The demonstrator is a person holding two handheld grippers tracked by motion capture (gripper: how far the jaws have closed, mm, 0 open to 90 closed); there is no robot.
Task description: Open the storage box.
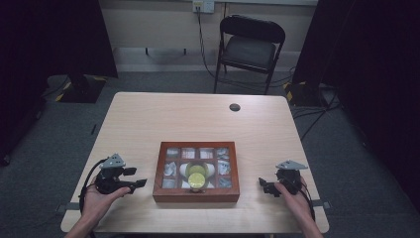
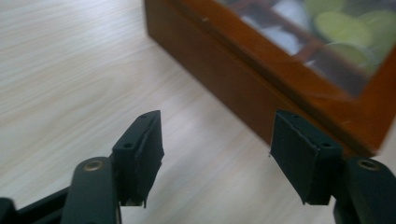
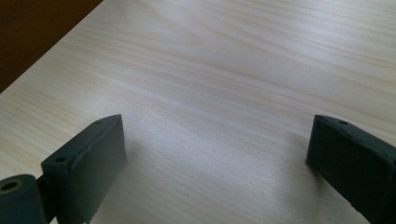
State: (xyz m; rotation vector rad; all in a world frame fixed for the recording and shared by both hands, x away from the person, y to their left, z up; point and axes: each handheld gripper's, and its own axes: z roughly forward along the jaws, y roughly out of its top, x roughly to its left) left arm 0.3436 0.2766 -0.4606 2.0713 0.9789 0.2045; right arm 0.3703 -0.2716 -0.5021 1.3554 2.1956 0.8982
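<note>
A brown wooden box with a glass lid divided into small panes sits at the near middle of the table. Through the glass I see pale packets and a yellow-green round thing. My left gripper stands open just left of the box, with nothing between its jaws. In the left gripper view the gripper looks toward the box's side wall. My right gripper stands open a little right of the box. In the right gripper view the gripper spans bare table, with the box's corner at top left.
The light wooden table has a dark cable hole near its far edge. A black folding chair stands beyond the table. Dark curtains hang at both sides, and cables run across the grey floor.
</note>
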